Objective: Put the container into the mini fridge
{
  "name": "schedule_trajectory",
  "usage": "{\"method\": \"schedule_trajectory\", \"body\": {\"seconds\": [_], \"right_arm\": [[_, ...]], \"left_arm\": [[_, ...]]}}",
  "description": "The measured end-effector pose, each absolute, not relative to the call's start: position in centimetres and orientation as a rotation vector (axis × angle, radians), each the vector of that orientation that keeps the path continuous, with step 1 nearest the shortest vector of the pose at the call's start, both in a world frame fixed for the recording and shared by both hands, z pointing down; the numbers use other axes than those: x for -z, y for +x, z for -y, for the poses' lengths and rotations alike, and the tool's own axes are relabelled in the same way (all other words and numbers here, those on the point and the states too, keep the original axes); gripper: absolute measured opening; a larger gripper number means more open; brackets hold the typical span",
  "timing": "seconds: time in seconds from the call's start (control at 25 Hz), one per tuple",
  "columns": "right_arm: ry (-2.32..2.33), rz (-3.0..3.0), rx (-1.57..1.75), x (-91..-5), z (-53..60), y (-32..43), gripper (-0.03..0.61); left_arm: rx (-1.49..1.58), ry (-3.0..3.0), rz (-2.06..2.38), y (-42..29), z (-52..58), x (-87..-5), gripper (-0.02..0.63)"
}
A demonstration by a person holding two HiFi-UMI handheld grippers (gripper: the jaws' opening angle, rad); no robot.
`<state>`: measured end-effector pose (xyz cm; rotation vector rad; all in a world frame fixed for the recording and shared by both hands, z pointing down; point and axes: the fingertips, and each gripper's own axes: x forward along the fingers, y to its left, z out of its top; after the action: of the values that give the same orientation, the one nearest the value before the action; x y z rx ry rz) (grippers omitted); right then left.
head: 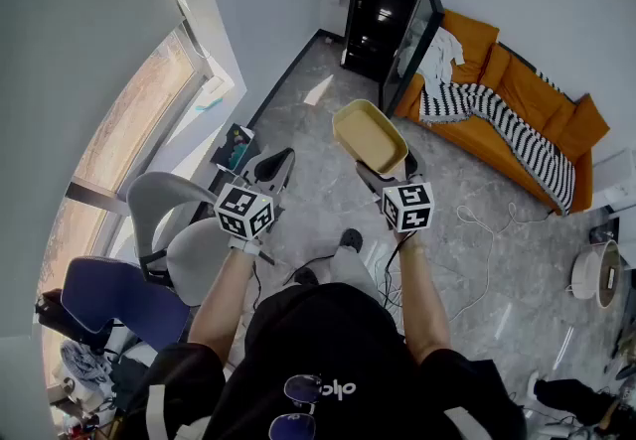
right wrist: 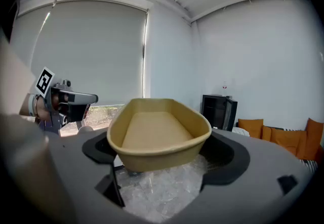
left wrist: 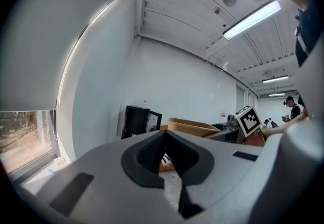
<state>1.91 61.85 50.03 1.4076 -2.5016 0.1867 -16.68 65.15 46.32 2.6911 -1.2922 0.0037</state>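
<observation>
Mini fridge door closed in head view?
No, the door of the mini fridge stands swung open.

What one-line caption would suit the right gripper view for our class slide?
Right gripper holds an empty tan container between its jaws, open mini fridge beyond.

The container (head: 370,138) is in the right tongs (head: 386,170), mini fridge (head: 383,1) beyond. A sofa (head: 517,100) stands just right of the fridge
</observation>
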Motion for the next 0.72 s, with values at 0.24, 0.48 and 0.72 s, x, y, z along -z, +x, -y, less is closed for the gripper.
{"method": "schedule_trajectory", "body": {"seconds": [0.24,0.48,0.72], "right_arm": [[1.408,2.498,-0.188,-50.1,-61.4,1.4,0.515],[1.420,2.502,-0.204,-50.2,-61.3,1.2,0.516],[1.429,2.491,-0.205,-50.1,-61.1,0.5,0.517]], "left_arm": [[-0.002,2.689,1.292,-17.3,-64.6,-46.4,0.008],[-0.004,2.689,1.291,-17.7,-64.6,-46.4,0.008],[-0.006,2.689,1.279,-18.6,-64.3,-46.6,0.008]]}}
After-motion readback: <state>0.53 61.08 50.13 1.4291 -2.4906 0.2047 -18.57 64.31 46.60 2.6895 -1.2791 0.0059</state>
